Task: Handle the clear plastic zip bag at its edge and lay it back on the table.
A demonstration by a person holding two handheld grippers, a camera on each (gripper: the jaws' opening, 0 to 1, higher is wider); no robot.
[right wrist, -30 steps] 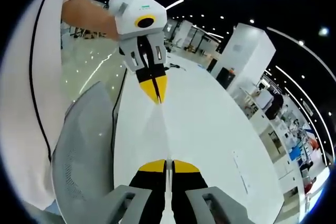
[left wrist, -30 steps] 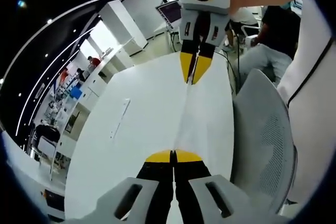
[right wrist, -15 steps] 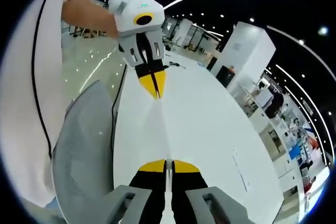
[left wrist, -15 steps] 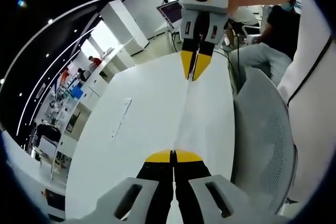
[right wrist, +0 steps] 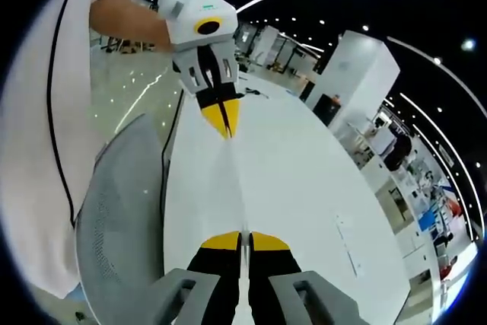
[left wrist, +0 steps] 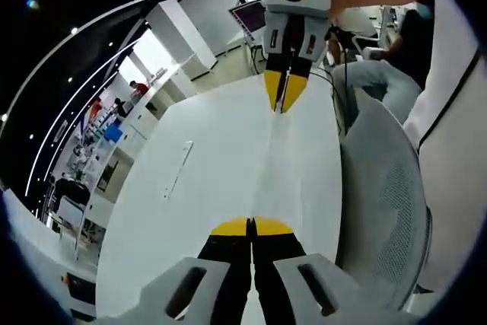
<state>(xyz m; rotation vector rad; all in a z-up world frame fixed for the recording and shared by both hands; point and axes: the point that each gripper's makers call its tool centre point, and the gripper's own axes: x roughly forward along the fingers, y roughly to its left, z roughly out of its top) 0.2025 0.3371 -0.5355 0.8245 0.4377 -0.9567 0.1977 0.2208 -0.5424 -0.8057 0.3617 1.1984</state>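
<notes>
Visibility limits, both views

You see the clear zip bag (left wrist: 262,169) edge-on only; its outline and contents cannot be told. The grey mesh chair (right wrist: 122,211) is cut off low.

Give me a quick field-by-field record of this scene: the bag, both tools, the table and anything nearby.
bag: clear plastic zip bag, stretched edge-on between the two tools, above the table
left tool: jaws shut on one end of the bag's edge
right tool: jaws shut on the opposite end
table: white table beneath the bag
on table: thin pale strip, lying apart from the bag
nearby: grey mesh chair beside the table
</notes>
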